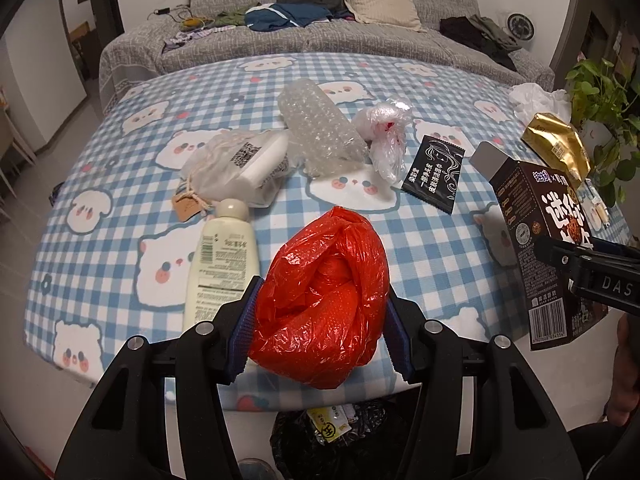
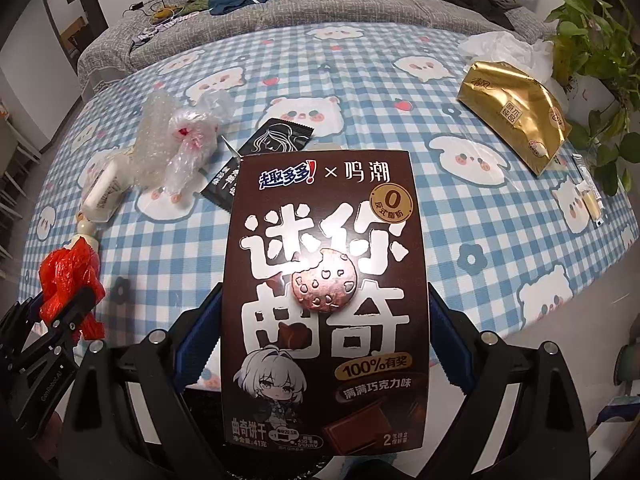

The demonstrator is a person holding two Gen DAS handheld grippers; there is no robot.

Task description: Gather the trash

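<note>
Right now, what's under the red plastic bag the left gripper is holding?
Below the red plastic bag held in the left hand-held gripper are the checkered tablecloth's edge and a black trash bag holding wrappers. The bag hides the cloth directly beneath it.

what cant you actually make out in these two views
- Left wrist view: the black bin bag under the table edge is mostly hidden by the left gripper and its red plastic bag.
- Right wrist view: the cookie box in the right gripper blocks the tablecloth behind it and part of the black sachet.
- Right wrist view: the small packet by the plant is too small to read.
</note>
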